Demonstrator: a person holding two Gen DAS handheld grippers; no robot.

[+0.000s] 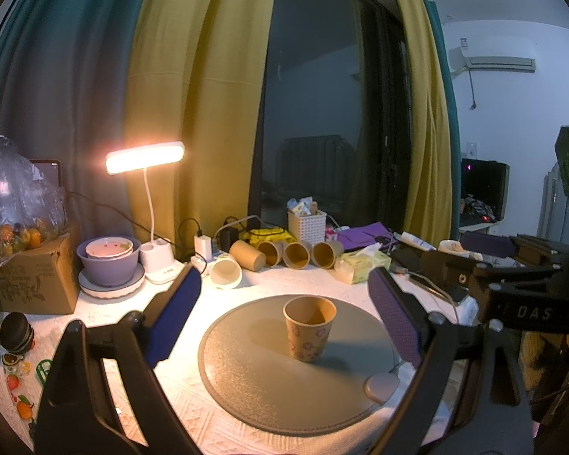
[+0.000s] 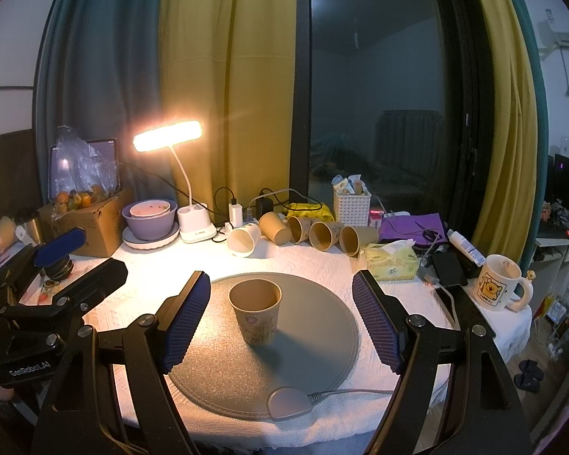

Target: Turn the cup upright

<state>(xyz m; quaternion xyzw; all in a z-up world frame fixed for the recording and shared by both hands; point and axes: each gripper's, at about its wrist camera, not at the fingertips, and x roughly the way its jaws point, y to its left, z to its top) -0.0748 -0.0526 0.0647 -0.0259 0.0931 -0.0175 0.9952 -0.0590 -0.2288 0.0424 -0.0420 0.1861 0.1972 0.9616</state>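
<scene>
A brown paper cup (image 1: 309, 328) with a printed pattern stands upright, mouth up, on a round grey mat (image 1: 246, 379). It also shows in the right wrist view (image 2: 255, 311) on the same mat (image 2: 307, 349). My left gripper (image 1: 284, 284) is open and empty, its blue pads either side of the cup and short of it. My right gripper (image 2: 281, 284) is open and empty, also short of the cup. The left gripper's blue pad (image 2: 58, 246) shows at the left of the right wrist view.
Several paper cups (image 2: 314, 233) lie on their sides at the back, with a white cup (image 2: 243, 240). A lit desk lamp (image 2: 168, 136), purple bowls (image 2: 149, 216), a cardboard box (image 2: 91, 220), a white basket (image 2: 351, 206), a tissue pack (image 2: 390, 261) and a mug (image 2: 498, 282) surround the mat.
</scene>
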